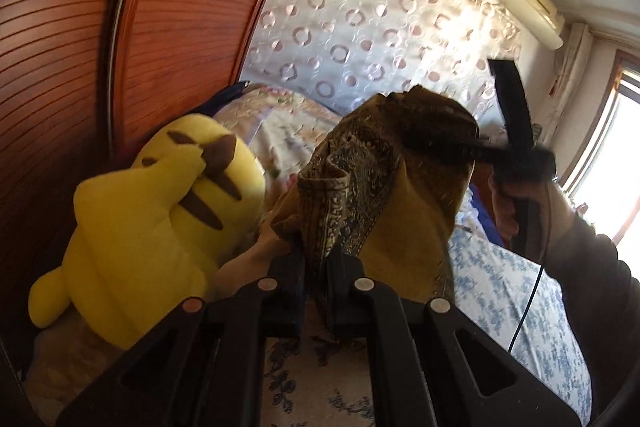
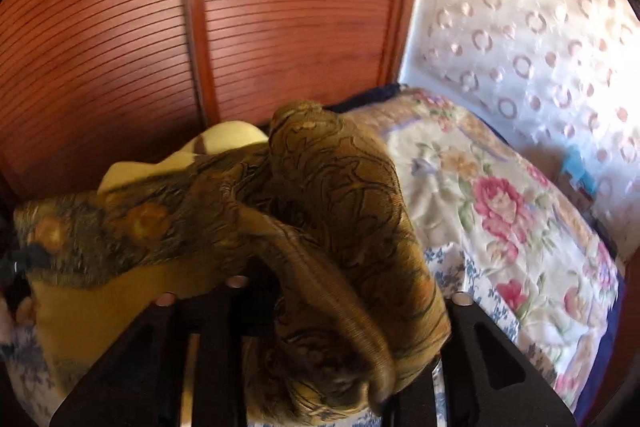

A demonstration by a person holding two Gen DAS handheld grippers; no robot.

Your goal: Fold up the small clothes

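Observation:
A small mustard-and-brown patterned garment (image 1: pixel 380 187) hangs bunched in the air between both grippers above the bed. My left gripper (image 1: pixel 316 263) is shut on one edge of it, the cloth pinched between its fingertips. In the left wrist view my right gripper (image 1: pixel 452 149) reaches in from the right, held by a hand (image 1: pixel 504 207), with its tips inside the garment's upper fold. In the right wrist view the garment (image 2: pixel 328 187) drapes over my right gripper (image 2: pixel 344 291), whose jaws stand apart with cloth lying loosely across them; the fingertips are covered.
A yellow plush toy (image 1: pixel 160 219) lies at the left against the slatted wooden wardrobe (image 1: pixel 180 27). The bed has a blue-flowered sheet (image 1: pixel 520 299) and a pink-flowered quilt (image 2: pixel 500 211) at the head by the padded wall. A window (image 1: pixel 616 147) is at the far right.

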